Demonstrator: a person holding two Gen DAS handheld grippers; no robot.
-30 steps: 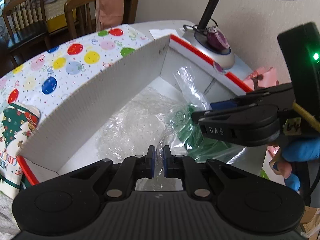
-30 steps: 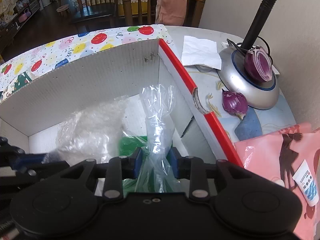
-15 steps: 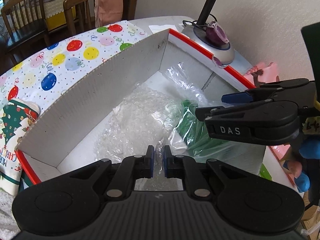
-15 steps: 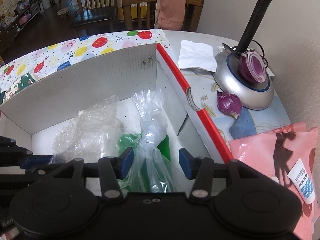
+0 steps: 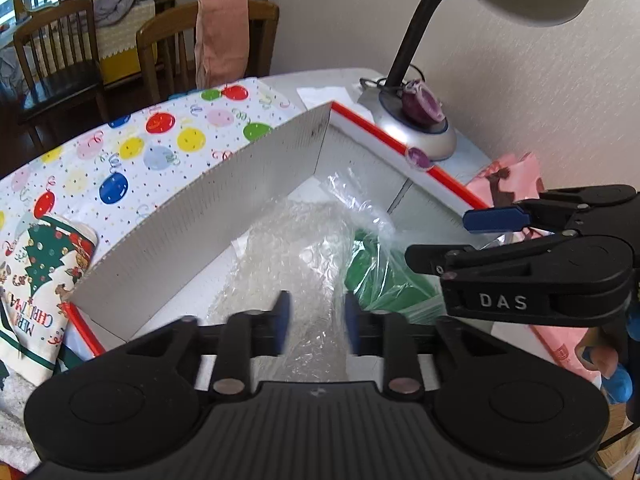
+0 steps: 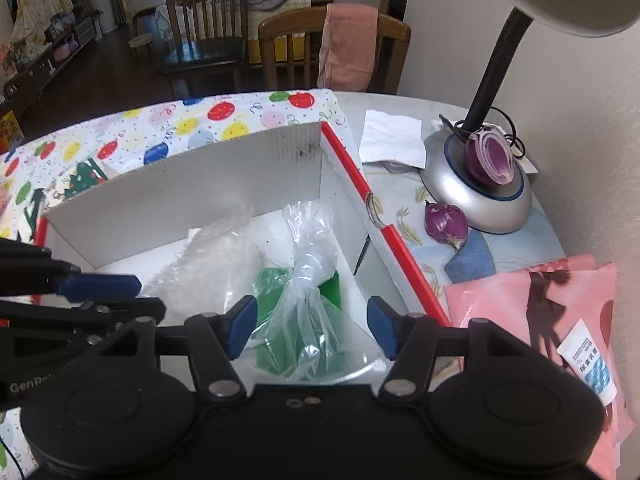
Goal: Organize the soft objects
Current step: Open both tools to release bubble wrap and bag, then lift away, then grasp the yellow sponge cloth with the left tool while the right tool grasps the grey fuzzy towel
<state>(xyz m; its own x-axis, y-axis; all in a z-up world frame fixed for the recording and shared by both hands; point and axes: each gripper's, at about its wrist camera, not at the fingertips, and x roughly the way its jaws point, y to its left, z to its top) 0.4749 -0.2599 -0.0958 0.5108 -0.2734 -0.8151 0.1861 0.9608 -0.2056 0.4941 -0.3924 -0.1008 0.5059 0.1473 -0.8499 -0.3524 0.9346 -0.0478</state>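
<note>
Both claws hang over the open white box (image 6: 180, 184), jaws just opened to let their loads go: the right claw (image 6: 310, 326) stands wide around the clear bag of green contents (image 6: 300, 312), apparently no longer pinching it, while the left claw (image 5: 314, 322) is parted narrowly above the bubble wrap (image 5: 288, 248). Both soft items now lie inside the box. Beyond, on the desk (image 6: 400, 108), stand a lamp (image 6: 476, 196) and two onions.

Bubble wrap (image 6: 208, 264) left of bagged item (image 6: 304, 304), both inside box (image 6: 200, 184)
</note>
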